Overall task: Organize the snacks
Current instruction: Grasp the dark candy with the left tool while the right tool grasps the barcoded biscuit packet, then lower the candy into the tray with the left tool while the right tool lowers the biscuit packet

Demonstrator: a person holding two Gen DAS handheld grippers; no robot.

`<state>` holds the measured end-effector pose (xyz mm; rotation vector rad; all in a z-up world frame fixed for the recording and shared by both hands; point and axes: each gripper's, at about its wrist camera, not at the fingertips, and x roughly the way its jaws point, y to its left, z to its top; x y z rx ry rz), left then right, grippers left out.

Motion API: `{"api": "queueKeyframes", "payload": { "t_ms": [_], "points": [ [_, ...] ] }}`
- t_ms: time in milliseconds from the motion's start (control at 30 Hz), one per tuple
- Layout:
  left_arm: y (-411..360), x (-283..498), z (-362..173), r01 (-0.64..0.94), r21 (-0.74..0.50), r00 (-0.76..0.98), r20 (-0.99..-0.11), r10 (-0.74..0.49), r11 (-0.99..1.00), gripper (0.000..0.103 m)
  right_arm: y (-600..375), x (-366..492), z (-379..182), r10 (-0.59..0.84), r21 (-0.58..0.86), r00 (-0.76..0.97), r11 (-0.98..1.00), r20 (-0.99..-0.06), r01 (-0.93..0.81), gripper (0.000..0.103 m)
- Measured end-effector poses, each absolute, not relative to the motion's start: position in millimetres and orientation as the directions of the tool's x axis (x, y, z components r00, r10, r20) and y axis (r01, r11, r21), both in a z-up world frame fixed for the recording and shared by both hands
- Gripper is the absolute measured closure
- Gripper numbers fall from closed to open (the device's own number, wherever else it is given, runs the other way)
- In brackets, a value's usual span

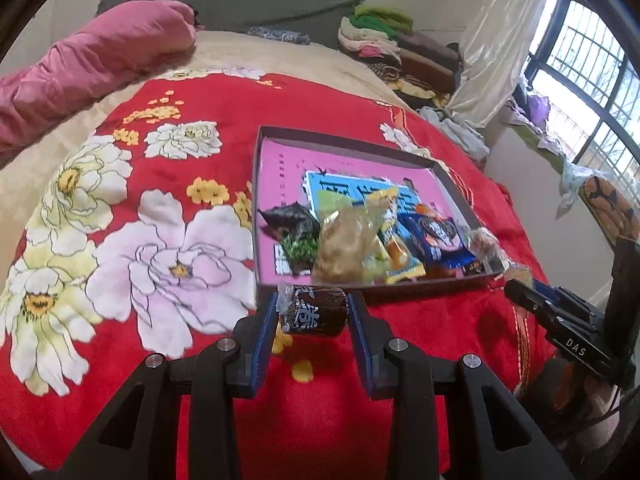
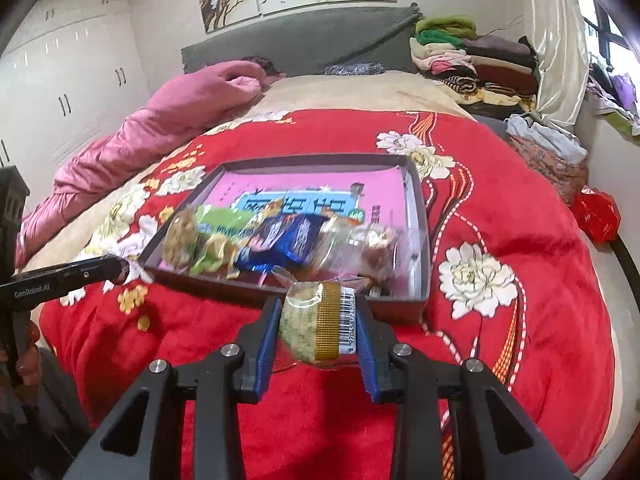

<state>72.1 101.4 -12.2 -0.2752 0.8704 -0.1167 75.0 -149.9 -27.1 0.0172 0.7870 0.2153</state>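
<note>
A shallow dark box (image 1: 344, 142) with a pink bottom lies on the red flowered blanket, and several wrapped snacks (image 1: 360, 236) are piled along its near side. My left gripper (image 1: 313, 312) is shut on a small dark brown wrapped candy (image 1: 314, 314), held above the blanket just short of the box's near wall. My right gripper (image 2: 318, 320) is shut on a clear-wrapped pale cake with a gold band and barcode (image 2: 320, 320), also in front of the box (image 2: 420, 200). The same snack pile (image 2: 280, 236) shows in the right wrist view.
A pink quilt (image 1: 80, 64) lies at the bed's far left. Folded clothes (image 1: 380, 36) are stacked by the grey headboard. The other gripper (image 1: 560, 320) shows at the right of the left wrist view. A red packet (image 2: 596, 216) sits past the bed's right edge.
</note>
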Motion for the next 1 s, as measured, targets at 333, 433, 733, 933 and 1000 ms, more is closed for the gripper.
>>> {"api": "queueKeyframes", "payload": {
  "t_ms": [333, 433, 733, 933, 1000],
  "points": [
    [101, 105, -19, -0.034, -0.24, 0.641, -0.75, -0.164, 0.97, 0.067, -159, 104, -35, 0.192, 0.123, 0.69, 0.981, -0.698, -0.149, 0.067],
    [97, 112, -20, -0.03, -0.21, 0.646, -0.75, -0.141, 0.977, 0.067, -159, 109, -38, 0.193, 0.124, 0.689, 0.981, -0.699, -0.148, 0.067],
    [89, 126, -27, -0.01, -0.188, 0.639, -0.757, -0.138, 0.982, 0.067, -150, 123, -44, 0.196, 0.113, 0.688, 0.98, -0.699, -0.163, 0.067],
    [89, 129, -32, -0.014, -0.196, 0.631, -0.763, -0.144, 0.981, 0.067, -147, 134, -49, 0.188, 0.116, 0.694, 0.982, -0.694, -0.15, 0.067],
    [89, 131, -33, -0.013, -0.198, 0.627, -0.765, -0.146, 0.98, 0.067, -145, 136, -50, 0.186, 0.117, 0.697, 0.982, -0.692, -0.146, 0.067]
  ]
}}
